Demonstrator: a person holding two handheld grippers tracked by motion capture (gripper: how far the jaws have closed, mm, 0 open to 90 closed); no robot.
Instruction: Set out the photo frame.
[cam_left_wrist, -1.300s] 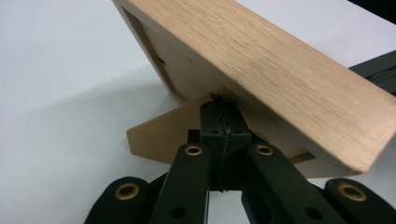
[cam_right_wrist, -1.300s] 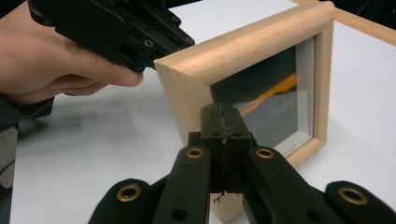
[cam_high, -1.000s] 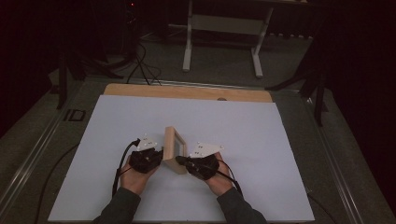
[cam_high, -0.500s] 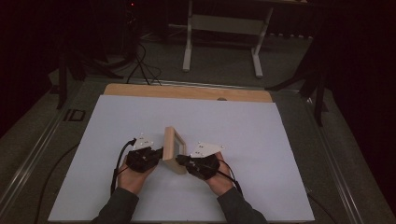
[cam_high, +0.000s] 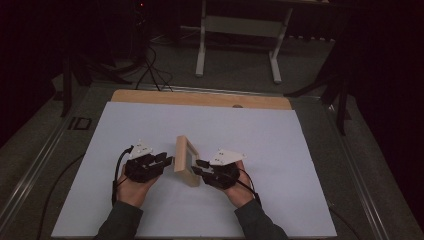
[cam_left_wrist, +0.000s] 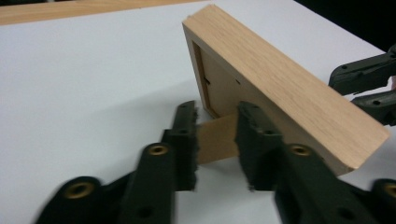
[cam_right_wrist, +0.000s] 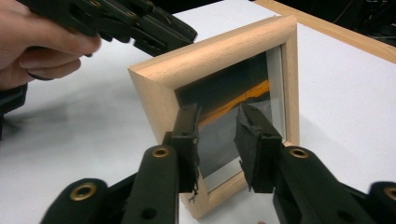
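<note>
Left gripper view first: the left gripper (cam_left_wrist: 215, 140) has its jaws partly apart, and they've just been opening. The little fold-out stand on the back of the wooden picture frame (cam_left_wrist: 280, 93) sits in the gap, but the pads aren't pressing on it as far as I can see. Same deal in the right gripper view: the right gripper (cam_right_wrist: 217, 142) is partly open, jaws just been opening too, pointed at the glass front of the frame (cam_right_wrist: 219, 60), with nothing clamped.

From the high view the frame (cam_high: 185, 161) stands upright on its own on the white sheet (cam_high: 280, 150) covering the table, a bit nearer the person's edge than the far one and roughly midway between the side edges. Left gripper (cam_high: 166, 161) is just beside its back, right gripper (cam_high: 199, 167) just beside its front.

No brand, label or writing I can read anywhere. The frame's picture looks dark with an orange streak, can't make out more.
</note>
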